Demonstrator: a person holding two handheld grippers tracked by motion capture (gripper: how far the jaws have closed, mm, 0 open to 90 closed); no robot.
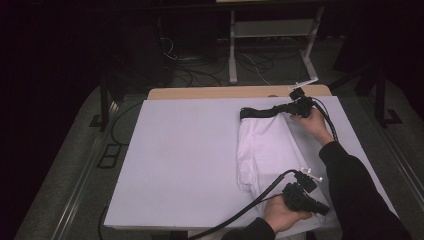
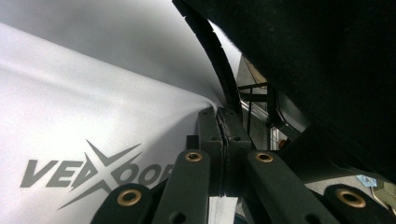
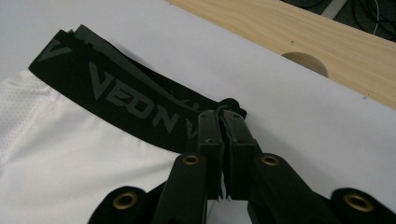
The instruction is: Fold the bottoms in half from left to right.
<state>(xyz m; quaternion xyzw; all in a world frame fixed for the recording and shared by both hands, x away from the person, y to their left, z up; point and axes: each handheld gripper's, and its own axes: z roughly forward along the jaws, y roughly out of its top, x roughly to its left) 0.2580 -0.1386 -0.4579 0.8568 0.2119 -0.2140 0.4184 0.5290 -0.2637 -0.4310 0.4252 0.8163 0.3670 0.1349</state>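
Between the closed jaws of the right gripper (image 3: 224, 122), pinched: the end of a black waistband (image 3: 121, 100) with grey lettering, running away from the jaw tips to their left in the right gripper view. Below that band, on the near-left side of the jaws: white shorts (image 3: 70, 158), with a finely perforated patch at the far left edge. Beyond the jaw tips and to their right: white table cover (image 3: 299, 107), then a strip of bare wooden tabletop (image 3: 299, 32) with a round cut-out. No gap visible between these jaws; cloth squeezed up at the tips.

Between the jaws of the left gripper (image 2: 223, 119), likewise pressed together: a fold of the white shorts (image 2: 93, 112), drawn taut into a point right at the tips and spreading out to their left. Grey printed lettering with a star-like X (image 2: 93, 175) on the fabric beside the left jaw. Rising past the tips: a black ribbed cable (image 2: 212, 51); to the right of the jaws, a dark sleeve (image 2: 327, 60).

From above: shorts (image 1: 267, 150) lying on the right half of the table cover (image 1: 180, 160), waistband (image 1: 260, 112) at the far end under the right gripper (image 1: 295, 106), lower edge at the left gripper (image 1: 302, 195) close to the near table edge. Garment stretched lengthwise between the two grippers, one hand (image 1: 280, 215) behind each, dark sleeve (image 1: 350, 185) along the right side.
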